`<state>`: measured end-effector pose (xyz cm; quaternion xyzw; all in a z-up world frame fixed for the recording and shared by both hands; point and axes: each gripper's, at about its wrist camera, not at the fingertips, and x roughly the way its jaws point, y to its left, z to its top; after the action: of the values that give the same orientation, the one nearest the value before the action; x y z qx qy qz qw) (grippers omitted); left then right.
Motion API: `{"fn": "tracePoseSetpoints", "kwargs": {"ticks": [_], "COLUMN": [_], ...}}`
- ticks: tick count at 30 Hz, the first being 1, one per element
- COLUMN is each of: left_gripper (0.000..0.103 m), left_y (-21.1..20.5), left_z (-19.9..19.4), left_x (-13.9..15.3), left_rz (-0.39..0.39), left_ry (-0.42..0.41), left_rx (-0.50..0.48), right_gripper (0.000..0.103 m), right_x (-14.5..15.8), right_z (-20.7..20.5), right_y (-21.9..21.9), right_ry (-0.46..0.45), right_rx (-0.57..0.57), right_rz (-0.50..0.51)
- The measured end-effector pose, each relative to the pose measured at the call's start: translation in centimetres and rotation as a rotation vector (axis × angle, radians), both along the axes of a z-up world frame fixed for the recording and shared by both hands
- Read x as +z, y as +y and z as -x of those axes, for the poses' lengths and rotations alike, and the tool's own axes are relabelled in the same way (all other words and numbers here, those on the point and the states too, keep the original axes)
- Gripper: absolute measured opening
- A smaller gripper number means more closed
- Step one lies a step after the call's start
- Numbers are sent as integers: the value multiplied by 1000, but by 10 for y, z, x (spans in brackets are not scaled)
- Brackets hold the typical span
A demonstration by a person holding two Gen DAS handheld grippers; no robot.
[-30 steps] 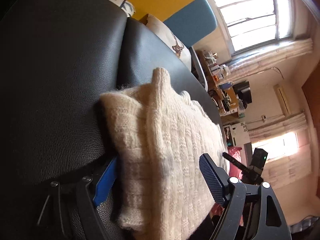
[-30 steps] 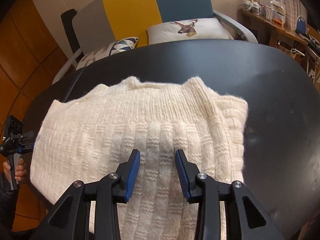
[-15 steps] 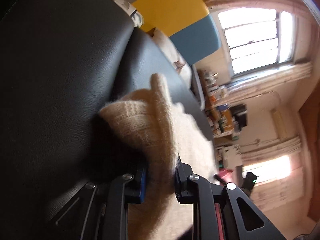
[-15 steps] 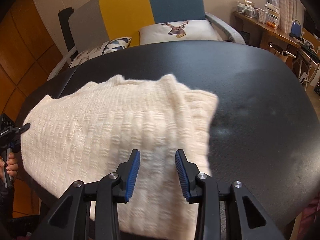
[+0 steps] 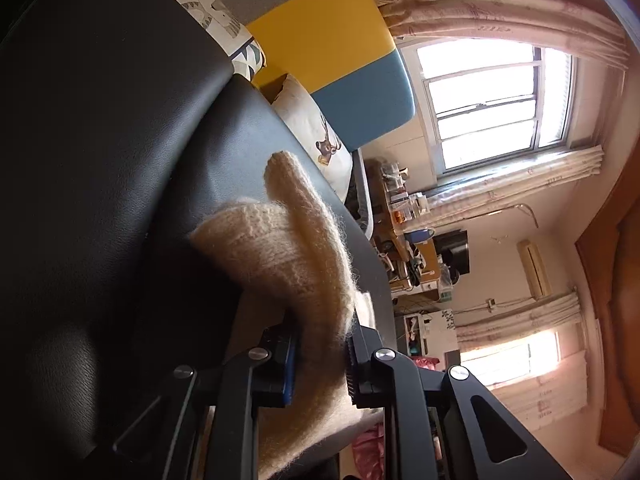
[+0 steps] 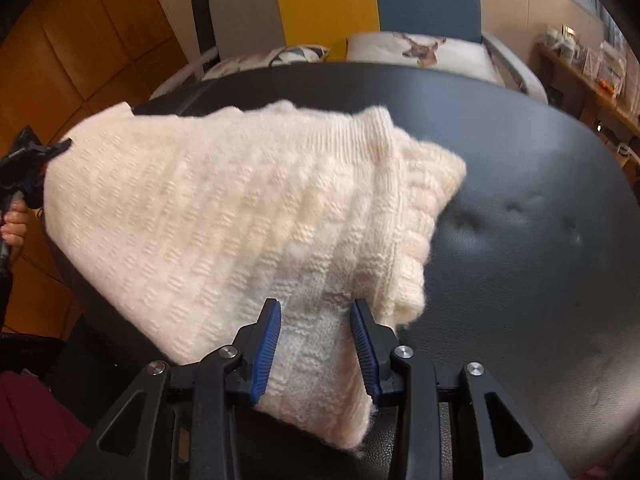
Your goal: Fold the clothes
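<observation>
A cream knitted sweater (image 6: 224, 200) lies folded on a black padded surface (image 6: 520, 240). My right gripper (image 6: 316, 312) has the sweater's near edge between its blue pads; the jaws are closing a little and both pads touch the knit. My left gripper (image 5: 320, 344) is shut on the sweater's (image 5: 288, 256) other side edge and holds it raised off the black surface (image 5: 100, 160), so the fabric arches upward. In the right wrist view the left gripper (image 6: 44, 152) shows at the far left, held by a hand (image 6: 14, 224).
Behind the surface stands a yellow and blue chair (image 6: 328, 0) with a deer cushion (image 6: 420, 46) and a patterned cushion (image 6: 280, 56). A cluttered shelf (image 6: 592, 64) runs along the right. Red fabric (image 6: 32, 420) lies low at the left. A bright window (image 5: 492, 104) is beyond.
My left jaws closed on the sweater's side edge and lifted it. In the right wrist view the sweater slid left and its left side rose; the right gripper moved with it.
</observation>
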<state>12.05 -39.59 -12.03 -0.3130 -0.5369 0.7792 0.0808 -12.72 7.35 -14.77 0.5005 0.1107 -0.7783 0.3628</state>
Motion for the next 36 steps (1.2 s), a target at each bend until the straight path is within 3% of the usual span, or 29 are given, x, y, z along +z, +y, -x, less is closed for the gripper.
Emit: {"fn": "tracePoseSetpoints", "kwargs": {"ticks": [11,18,28,36], "left_gripper": [19,19,19,20], "left_y": [36,77,150,219], "left_z": [22,66,126,171], "left_x": [60,92,87,69], "left_rz": [-62,-88,-116,-15], "left_ry": [54,91,-38,-154], "left_rx": [57,54,39,-69], "right_gripper": [34,35,38,38], "right_x": [-17,-20,-24,-25], "right_z": [7,12,19,21], "right_y": [-14,-13,-6,0], "right_ry": [2,-30,-55,-98], "right_rx": [45,37,34,15], "right_rz": [-97,-71,-16,72]}}
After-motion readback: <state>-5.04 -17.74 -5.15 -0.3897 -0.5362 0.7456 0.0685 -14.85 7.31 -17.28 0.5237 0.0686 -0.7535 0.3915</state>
